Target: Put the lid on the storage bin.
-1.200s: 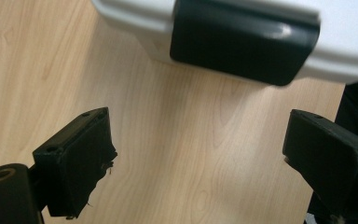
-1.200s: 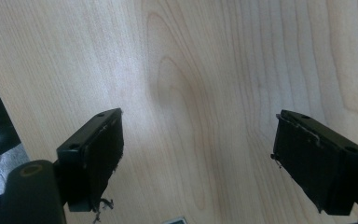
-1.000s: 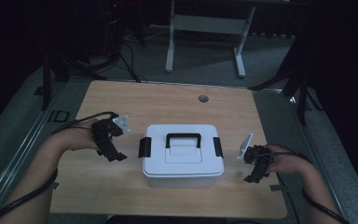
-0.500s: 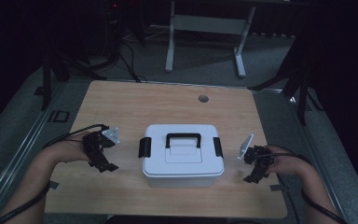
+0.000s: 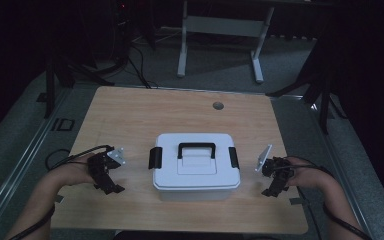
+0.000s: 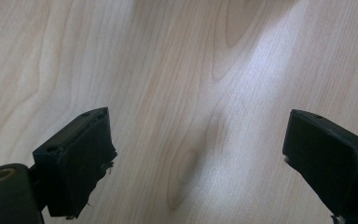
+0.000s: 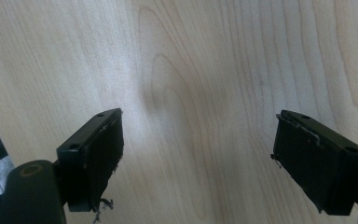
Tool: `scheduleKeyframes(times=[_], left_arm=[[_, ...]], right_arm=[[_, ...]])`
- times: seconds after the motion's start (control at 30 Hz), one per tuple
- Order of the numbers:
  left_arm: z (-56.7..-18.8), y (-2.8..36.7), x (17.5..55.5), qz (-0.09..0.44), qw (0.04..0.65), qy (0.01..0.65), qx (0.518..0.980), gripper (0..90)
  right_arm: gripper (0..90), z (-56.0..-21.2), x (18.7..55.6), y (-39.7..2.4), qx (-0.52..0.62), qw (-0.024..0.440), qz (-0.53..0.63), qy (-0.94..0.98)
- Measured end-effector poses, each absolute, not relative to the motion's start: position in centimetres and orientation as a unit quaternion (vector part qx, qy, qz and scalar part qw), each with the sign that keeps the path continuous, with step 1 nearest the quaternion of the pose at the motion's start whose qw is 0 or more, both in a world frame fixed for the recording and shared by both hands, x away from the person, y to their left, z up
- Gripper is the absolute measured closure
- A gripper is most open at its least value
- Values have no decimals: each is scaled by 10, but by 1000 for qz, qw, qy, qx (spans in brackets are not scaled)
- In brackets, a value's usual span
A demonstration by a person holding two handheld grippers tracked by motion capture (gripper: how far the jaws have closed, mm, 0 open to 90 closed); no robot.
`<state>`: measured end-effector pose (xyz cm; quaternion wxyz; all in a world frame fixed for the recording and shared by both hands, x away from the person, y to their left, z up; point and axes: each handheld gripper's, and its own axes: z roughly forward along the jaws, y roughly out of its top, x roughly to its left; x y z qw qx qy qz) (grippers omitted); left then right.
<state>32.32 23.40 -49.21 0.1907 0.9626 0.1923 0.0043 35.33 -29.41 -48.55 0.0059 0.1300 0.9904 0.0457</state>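
Observation:
A white plastic box with a black carry handle and a black latch on each side stands shut at the middle front of the wooden table. My left gripper rests on the table to the box's left, open, its jaws pointing down at bare wood. To the box's right my right gripper sits near the table's right edge, also open over bare wood. Neither touches the box.
A small round grommet hole lies at the table's far side. Beyond the table stands a white metal frame on a grey floor, with black stands at both sides. Cables trail from both grippers.
My left gripper has drawn back toward the table's front left and dropped lower, away from the box. The right gripper has hardly moved.

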Motion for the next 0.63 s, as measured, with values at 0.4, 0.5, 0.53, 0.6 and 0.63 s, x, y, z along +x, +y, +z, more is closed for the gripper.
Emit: scheduleKeyframes(times=[0.4, 0.5, 0.53, 0.6, 0.63], left_arm=[[-510, 249, 312, 18, 198, 193, 961, 77], [-514, 253, 311, 14, 198, 197, 960, 77], [-515, 254, 311, 15, 199, 201, 959, 77], [-518, 257, 311, 14, 201, 206, 958, 77], [-518, 258, 311, 15, 198, 206, 958, 77]], right_arm=[[150, -492, 355, -299, 137, 12, 44, 989], [150, -493, 354, -302, 139, 13, 46, 989], [150, -493, 354, -302, 142, 13, 46, 989], [150, -494, 353, -303, 142, 13, 44, 989], [150, -495, 353, -304, 142, 12, 44, 989]])
